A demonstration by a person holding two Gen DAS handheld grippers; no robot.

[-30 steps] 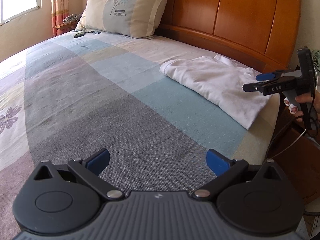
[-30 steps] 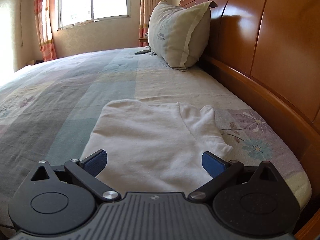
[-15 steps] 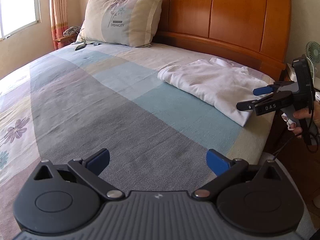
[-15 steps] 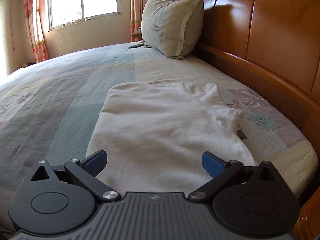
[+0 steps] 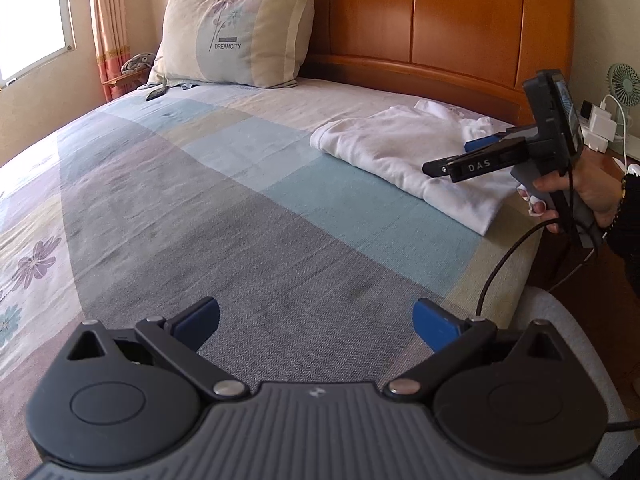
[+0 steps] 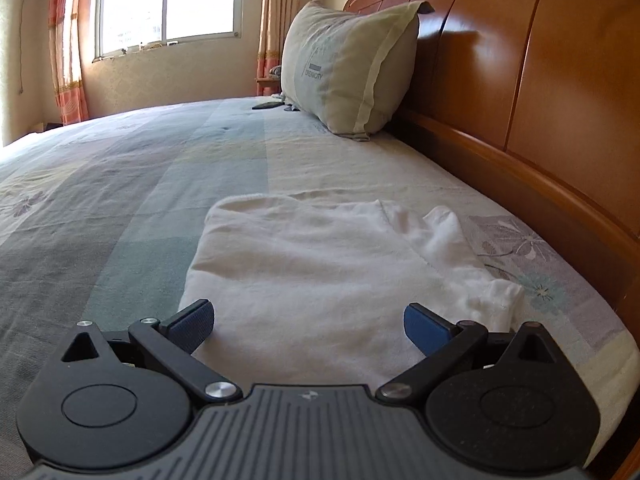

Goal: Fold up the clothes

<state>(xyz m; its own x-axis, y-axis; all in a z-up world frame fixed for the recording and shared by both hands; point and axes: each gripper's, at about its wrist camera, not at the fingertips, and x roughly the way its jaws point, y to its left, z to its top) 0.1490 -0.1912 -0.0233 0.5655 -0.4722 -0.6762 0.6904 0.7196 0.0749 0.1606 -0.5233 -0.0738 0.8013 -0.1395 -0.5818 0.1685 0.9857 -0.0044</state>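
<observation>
A folded white garment (image 5: 404, 148) (image 6: 320, 272) lies flat on the bed near the wooden headboard, at the bed's right edge. My right gripper (image 6: 308, 326) hovers just over the garment's near edge, open, with nothing between its blue pads. In the left wrist view that same right gripper (image 5: 452, 156) is held by a hand (image 5: 576, 196) beside the garment. My left gripper (image 5: 316, 320) stands open above bare bedsheet, well to the left of the garment and apart from it.
The patchwork bedsheet (image 5: 200, 200) covers a wide bed. A pillow (image 5: 236, 36) (image 6: 344, 68) leans on the headboard (image 5: 440, 16), with a dark remote (image 5: 156, 94) by it. A nightstand with a small fan (image 5: 624, 84) and chargers stands at the right. A window (image 6: 168, 0) is at the far side.
Both grippers have drawn back a little from the garment and stayed open. The garment has not moved.
</observation>
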